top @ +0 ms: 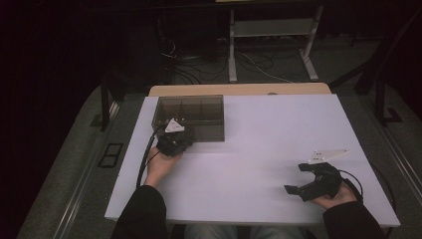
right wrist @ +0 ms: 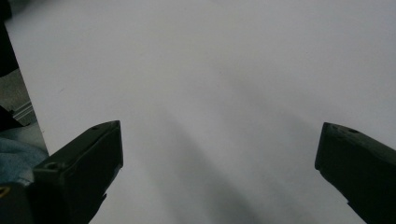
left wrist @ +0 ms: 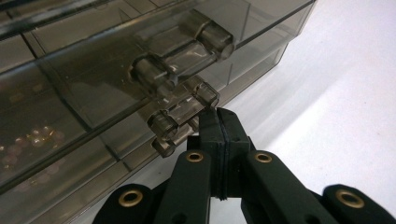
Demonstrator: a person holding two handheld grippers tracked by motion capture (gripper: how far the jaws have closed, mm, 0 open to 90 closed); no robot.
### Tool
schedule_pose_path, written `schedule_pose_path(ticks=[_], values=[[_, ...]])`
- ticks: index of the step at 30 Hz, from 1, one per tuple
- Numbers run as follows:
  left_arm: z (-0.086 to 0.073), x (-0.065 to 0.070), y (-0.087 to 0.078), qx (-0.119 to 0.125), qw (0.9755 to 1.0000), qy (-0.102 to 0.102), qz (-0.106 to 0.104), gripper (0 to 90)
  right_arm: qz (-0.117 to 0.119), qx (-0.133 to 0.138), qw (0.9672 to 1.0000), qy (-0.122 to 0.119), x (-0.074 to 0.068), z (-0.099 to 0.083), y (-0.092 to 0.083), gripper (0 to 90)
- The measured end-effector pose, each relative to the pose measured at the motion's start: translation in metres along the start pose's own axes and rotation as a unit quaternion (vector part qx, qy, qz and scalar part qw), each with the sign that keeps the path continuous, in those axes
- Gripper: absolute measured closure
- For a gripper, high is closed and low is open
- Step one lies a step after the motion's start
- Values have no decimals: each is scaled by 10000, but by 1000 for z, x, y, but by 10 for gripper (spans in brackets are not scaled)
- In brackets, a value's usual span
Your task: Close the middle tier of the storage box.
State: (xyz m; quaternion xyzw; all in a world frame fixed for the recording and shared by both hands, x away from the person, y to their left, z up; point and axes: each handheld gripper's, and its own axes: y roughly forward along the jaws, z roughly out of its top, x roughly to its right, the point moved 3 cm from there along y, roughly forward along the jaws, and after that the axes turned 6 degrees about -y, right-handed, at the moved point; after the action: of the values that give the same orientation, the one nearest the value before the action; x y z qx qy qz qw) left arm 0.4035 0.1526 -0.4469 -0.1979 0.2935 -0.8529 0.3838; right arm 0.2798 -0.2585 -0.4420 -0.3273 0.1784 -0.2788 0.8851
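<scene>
A smoky transparent compartment box (top: 191, 117) with its lid down sits at the back left of the white table (top: 263, 134). My left gripper (top: 185, 135) is at the box's front wall. In the left gripper view the jaws are pressed flat together, and my left gripper (left wrist: 219, 116) has its tip right under the clear hinged latch (left wrist: 182, 70), touching or nearly touching its lower knob (left wrist: 205, 92). Nothing shows between the jaws. My right gripper (top: 295, 178) rests open near the front right of the table, and my right gripper (right wrist: 220, 135) has only bare tabletop between its jaws.
Small pale beads (left wrist: 37, 137) lie in one compartment of the box. A person's dark sleeves (top: 142, 211) come in from the front edge. Beyond the table's far edge stand a white frame's legs (top: 271, 45) and loose cables (top: 199, 64) on the floor.
</scene>
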Motion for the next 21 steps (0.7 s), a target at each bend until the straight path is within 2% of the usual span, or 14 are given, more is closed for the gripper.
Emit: schedule_pose_path(ticks=[10, 16, 17, 21], values=[[1, -3, 0, 150, 9997, -150, 81, 888, -9, 1, 10000, 2, 0, 0, -1, 4], [1, 1, -2, 184, 9996, -212, -69, 885, -10, 26, 10000, 24, 0, 0, -2, 4], [0, 2, -3, 140, 9997, -170, -88, 861, -13, 26, 10000, 25, 0, 0, -2, 4], [-1, 6, -4, 181, 9995, -226, -150, 847, -16, 35, 10000, 12, 0, 0, -2, 4]])
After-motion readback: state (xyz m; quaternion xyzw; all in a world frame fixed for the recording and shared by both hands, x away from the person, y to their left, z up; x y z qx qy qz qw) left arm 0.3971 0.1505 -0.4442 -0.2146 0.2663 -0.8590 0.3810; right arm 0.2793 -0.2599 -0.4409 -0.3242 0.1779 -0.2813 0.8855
